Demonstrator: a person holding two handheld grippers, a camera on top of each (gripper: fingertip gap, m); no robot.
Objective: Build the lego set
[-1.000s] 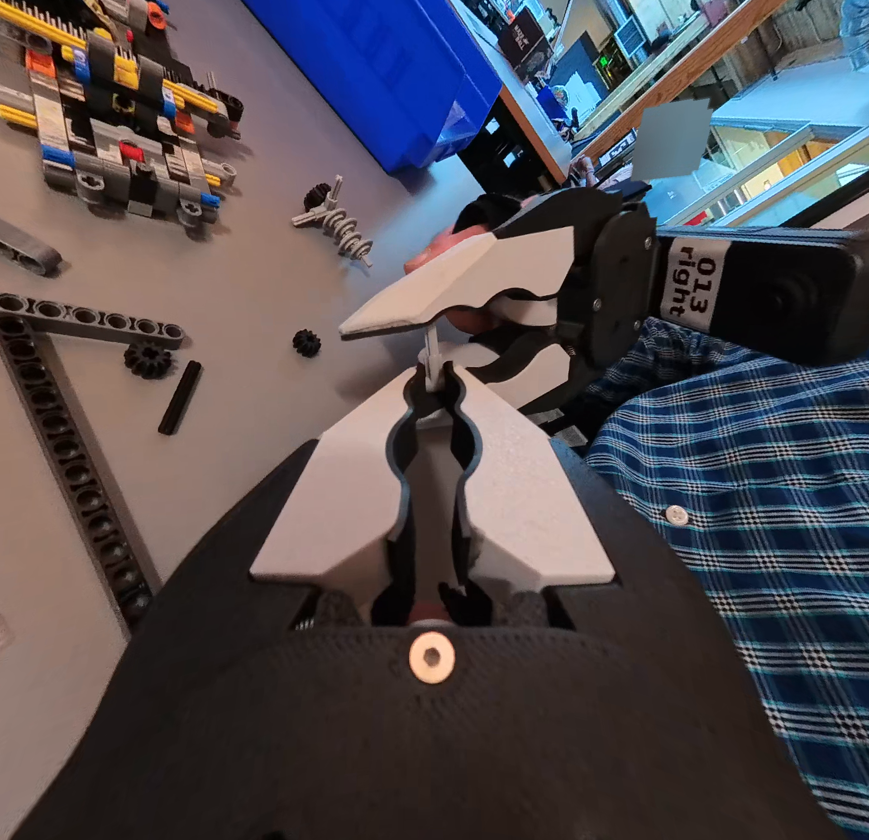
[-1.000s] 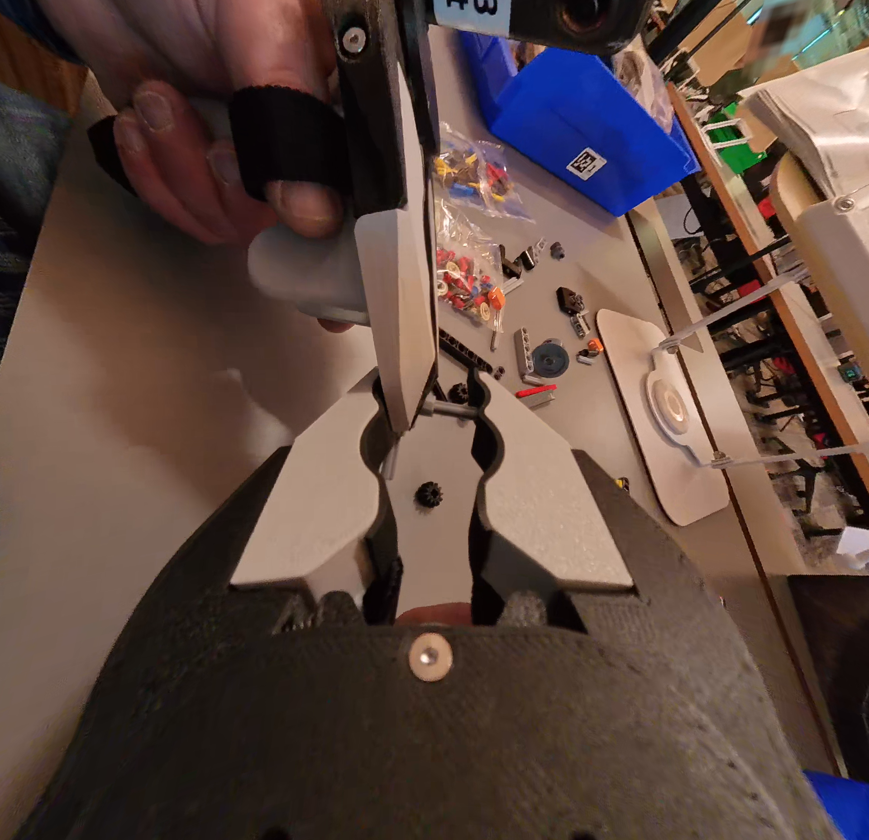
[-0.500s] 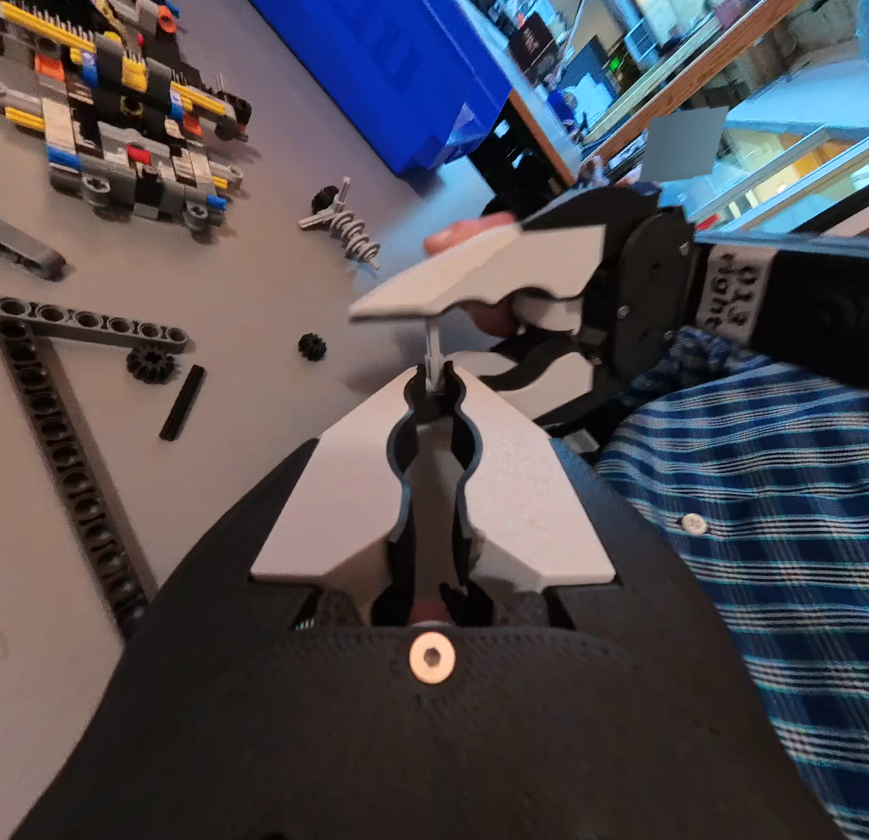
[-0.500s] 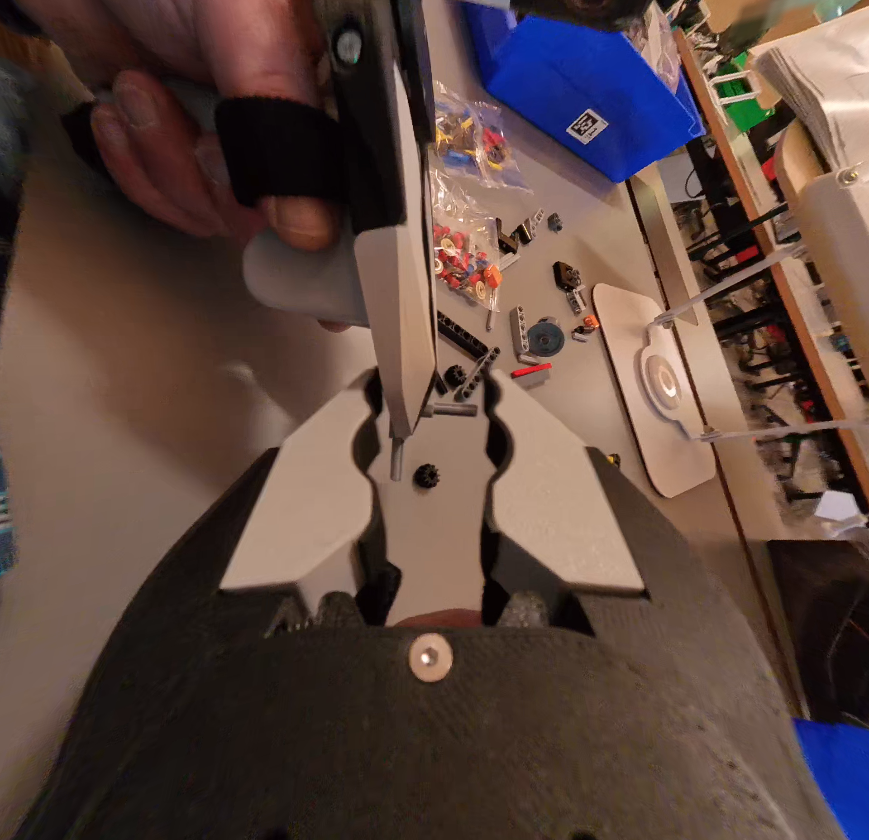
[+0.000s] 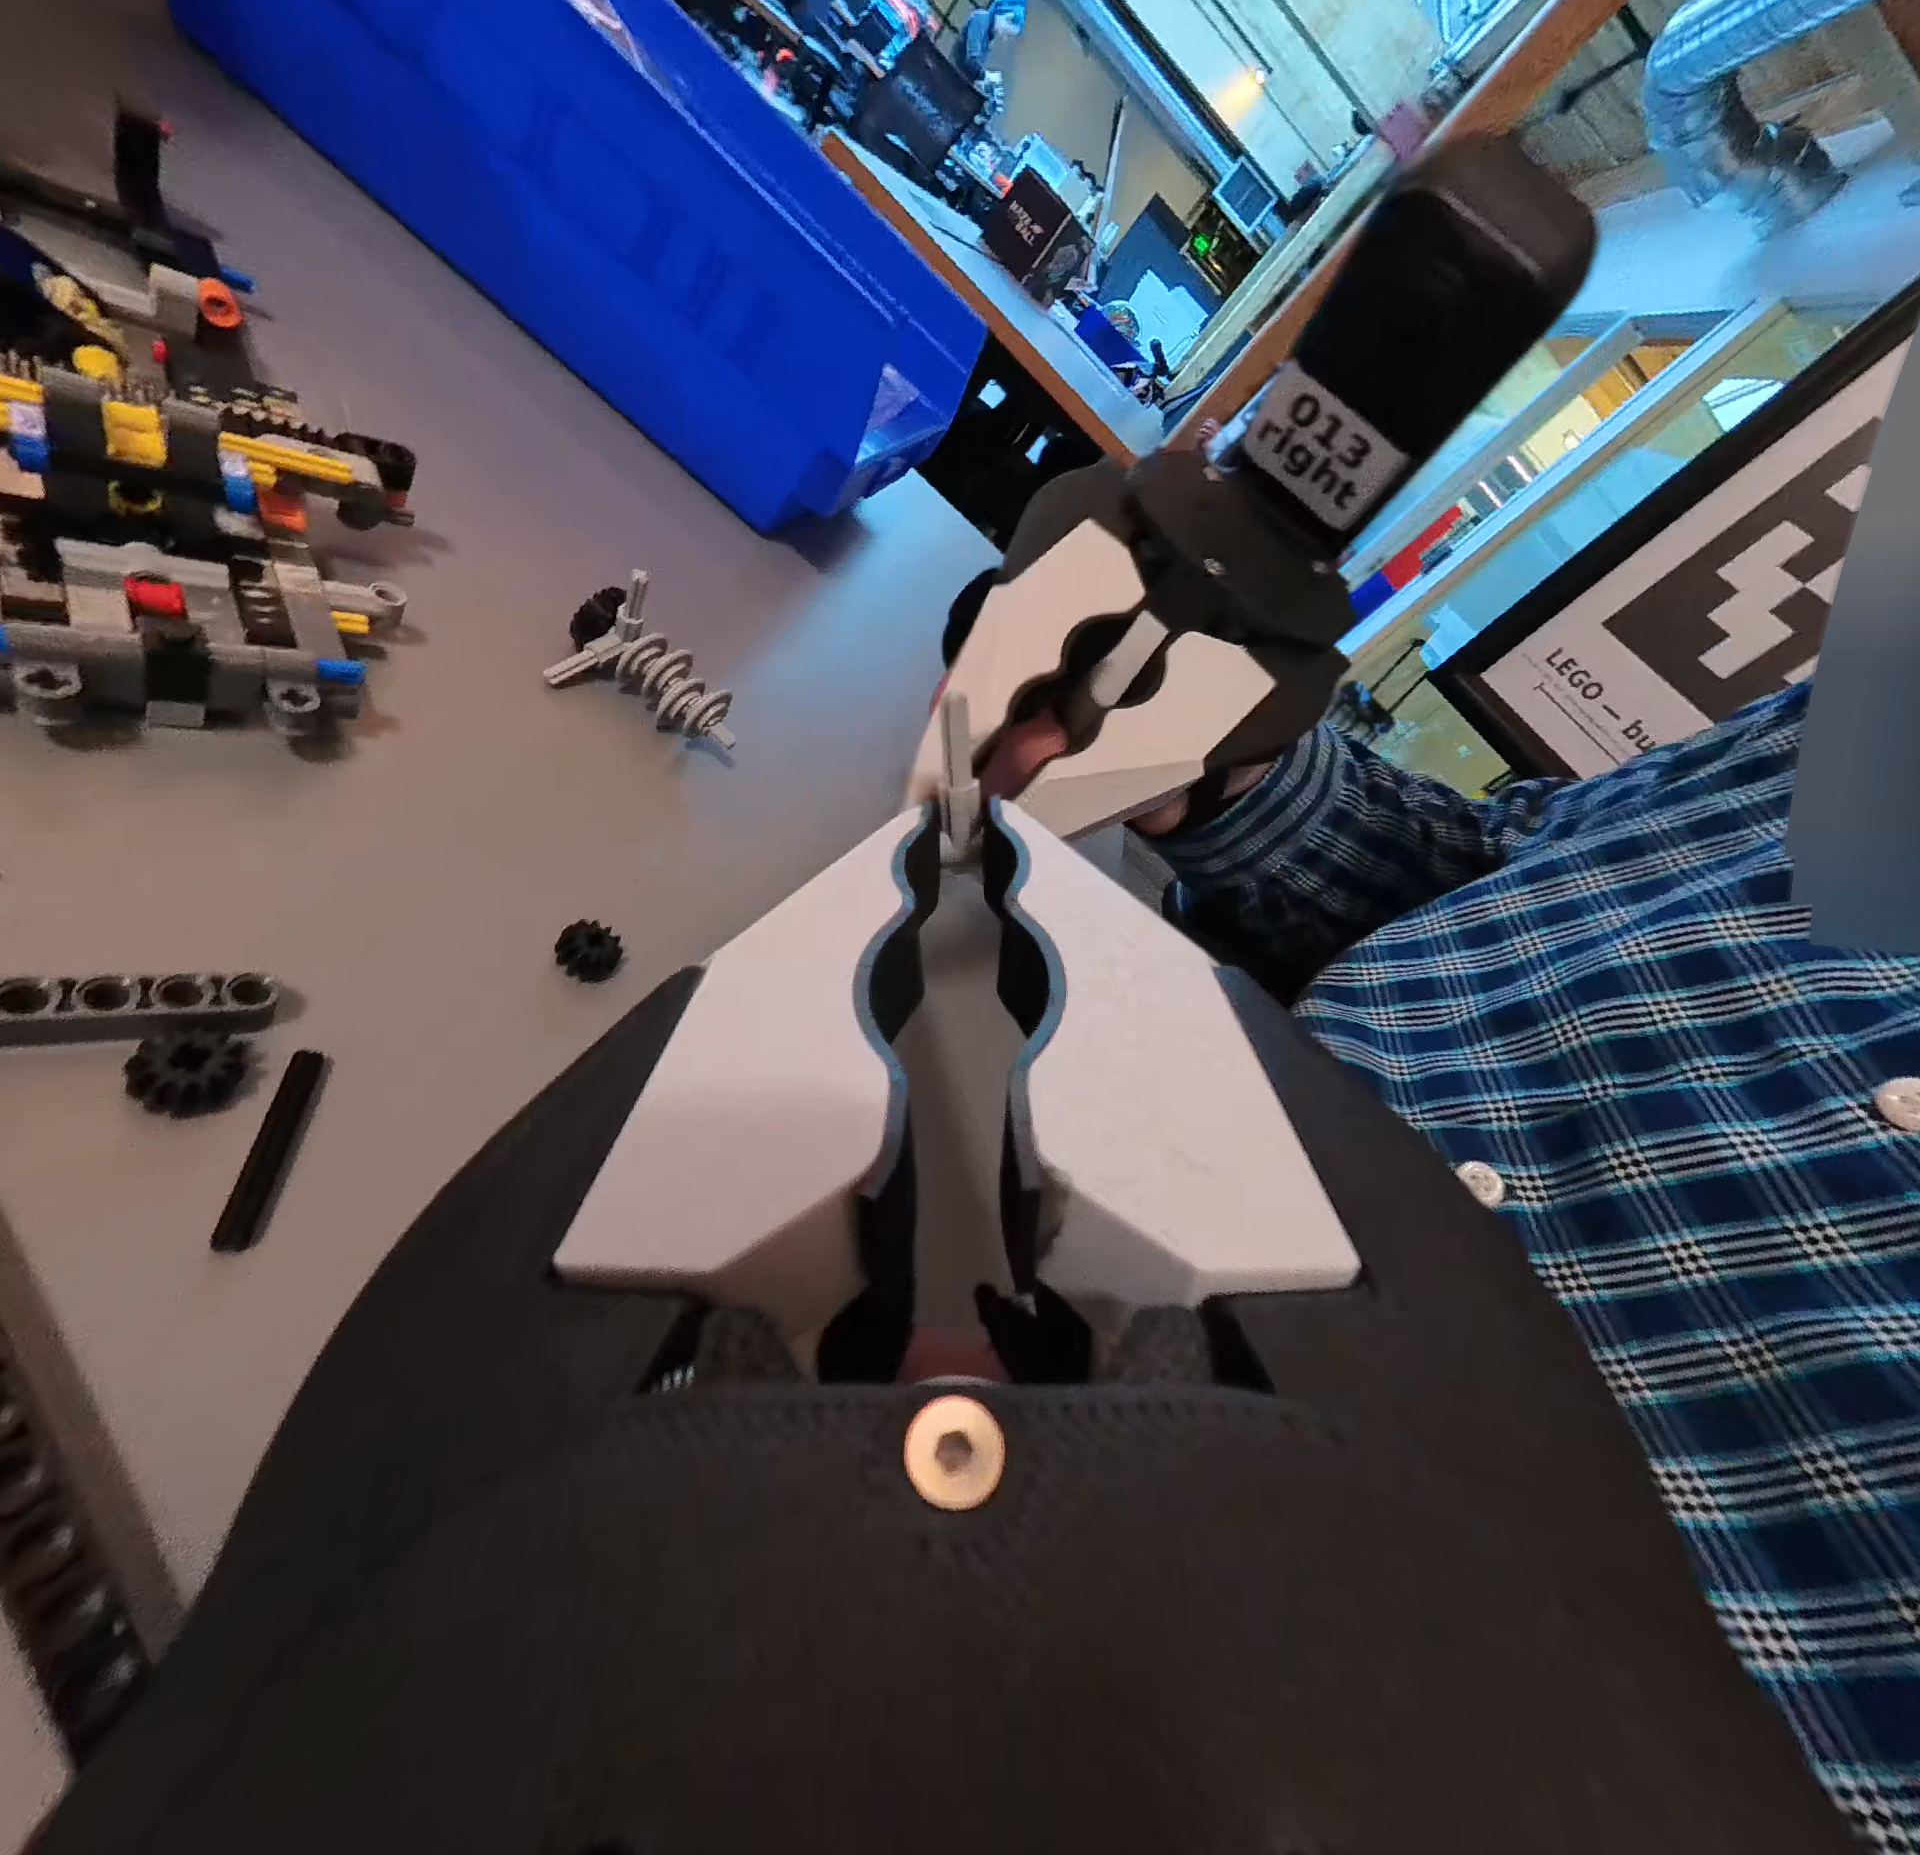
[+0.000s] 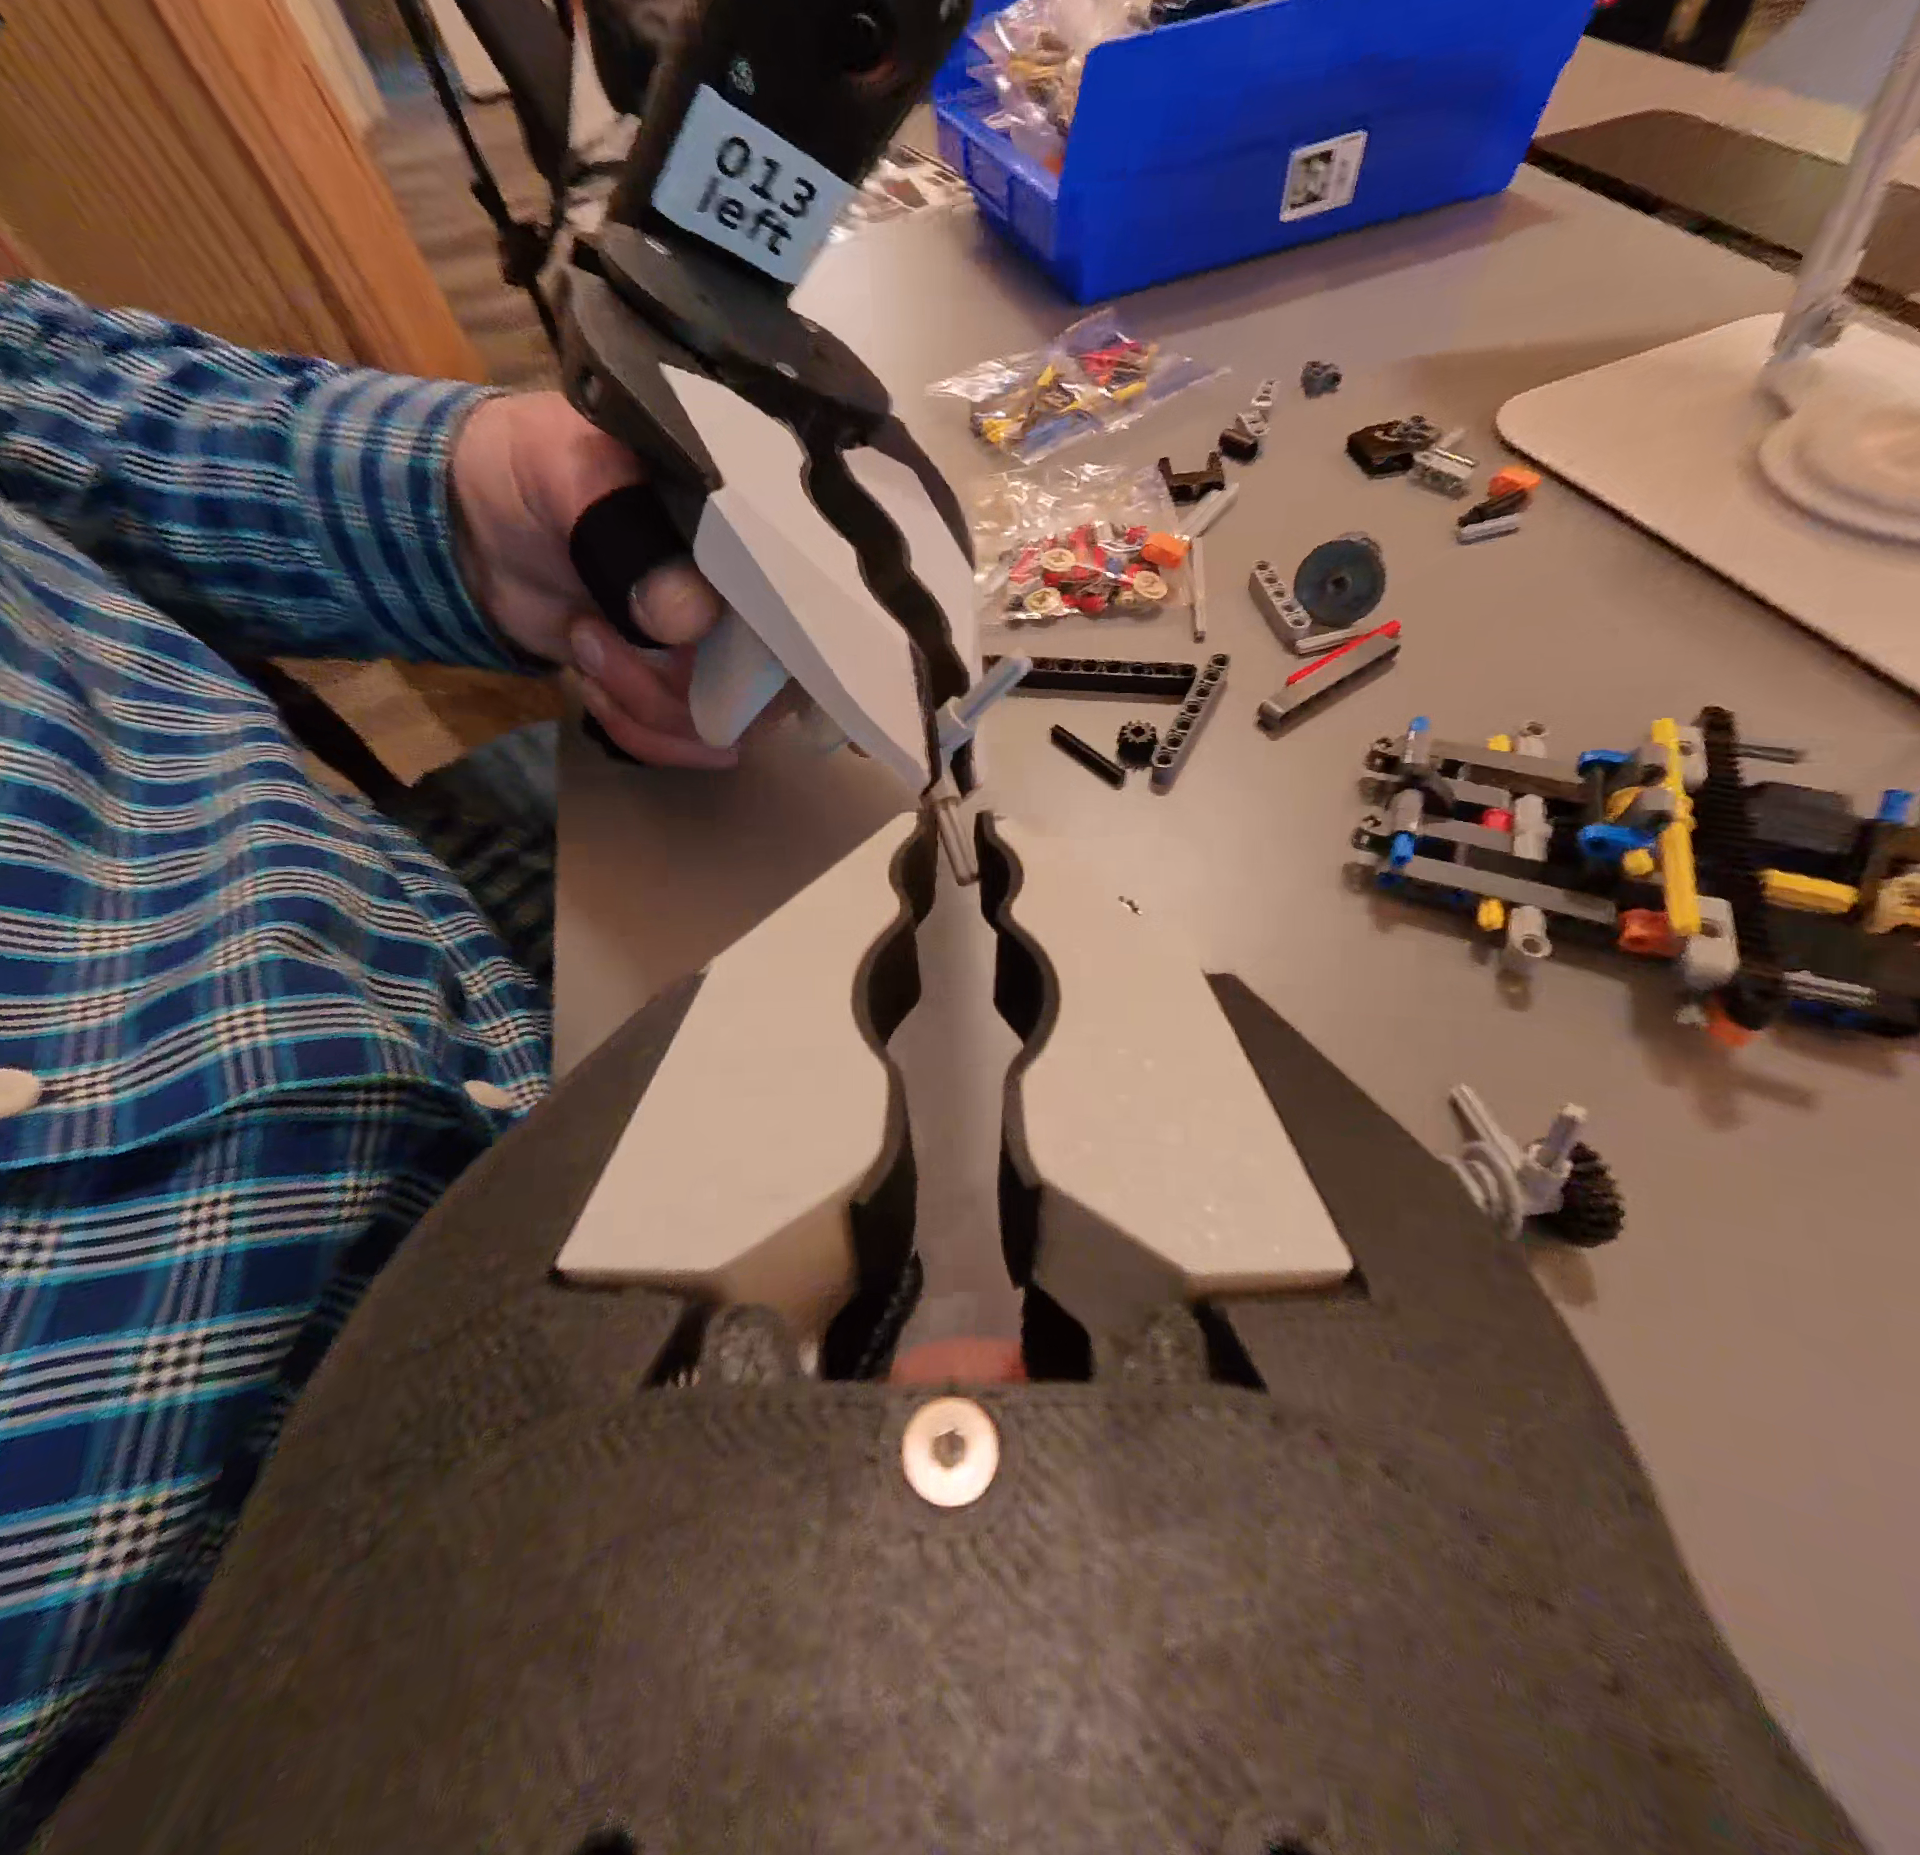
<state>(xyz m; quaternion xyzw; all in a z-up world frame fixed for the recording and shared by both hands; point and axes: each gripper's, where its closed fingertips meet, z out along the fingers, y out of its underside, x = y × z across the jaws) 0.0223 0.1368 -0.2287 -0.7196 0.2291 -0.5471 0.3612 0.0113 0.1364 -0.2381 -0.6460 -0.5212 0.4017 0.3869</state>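
Observation:
A small grey angled pin piece (image 5: 954, 740) is held above the grey table. My left gripper (image 5: 958, 818) is shut on it at the fingertips. In the right wrist view the piece (image 6: 987, 688) sticks out of the left gripper (image 6: 940, 766), and its lower end sits between the tips of my right gripper (image 6: 951, 834), whose jaws are closed narrowly onto it. The right gripper also shows in the left wrist view (image 5: 992, 756), coming in from the upper right. The partly built lego model (image 6: 1621, 860) lies on the table to the right, apart from both grippers.
A blue bin (image 6: 1247, 112) stands at the back. Bags of small parts (image 6: 1081, 558), black beams (image 6: 1101, 675) and a white stand base (image 6: 1714, 475) lie beyond. A grey worm-gear assembly (image 5: 665, 678) and a small black gear (image 5: 589, 950) lie loose. A plaid sleeve (image 6: 208, 558) is close by. Both grippers' tips are roughly 8 centimetres from the small black gear (image 5: 589, 950).
The right gripper has swung round from lying sideways over the left one to meet it tip to tip. Its jaws have narrowed onto the pin's lower end. The left keeps its hold.

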